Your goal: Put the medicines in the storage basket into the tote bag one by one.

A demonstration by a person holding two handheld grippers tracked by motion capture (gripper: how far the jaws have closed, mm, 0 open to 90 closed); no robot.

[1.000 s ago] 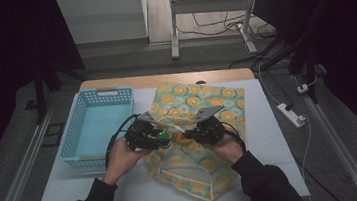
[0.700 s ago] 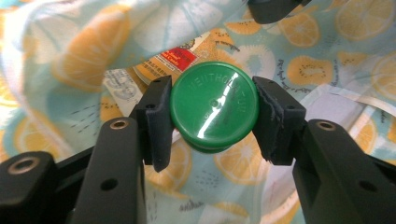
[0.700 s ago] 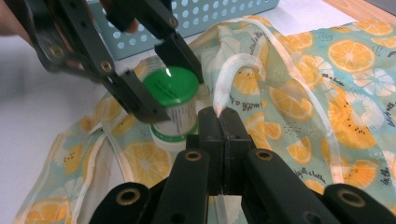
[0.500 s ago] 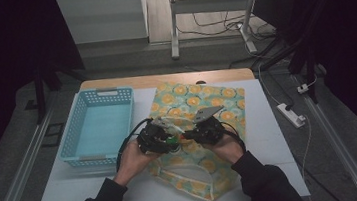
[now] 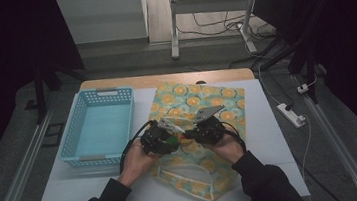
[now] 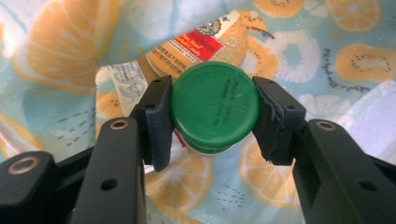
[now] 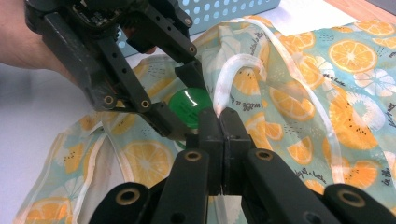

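My left gripper is shut on the green cap of a bottle with a red and tan label, which points into the orange-print cloth bag. In the high view the left gripper and right gripper are close together over the bag, with the cap between them. My right gripper is shut on the bag's white handle and holds it up. The left gripper and the cap sit just beyond it.
A light blue perforated basket stands empty at the left of the white table top; its wall also shows behind the grippers. A white power strip lies on the floor to the right of the table.
My left gripper has moved right and down with the bottle, closing on the right gripper over the bag. The right hand has stayed in place.
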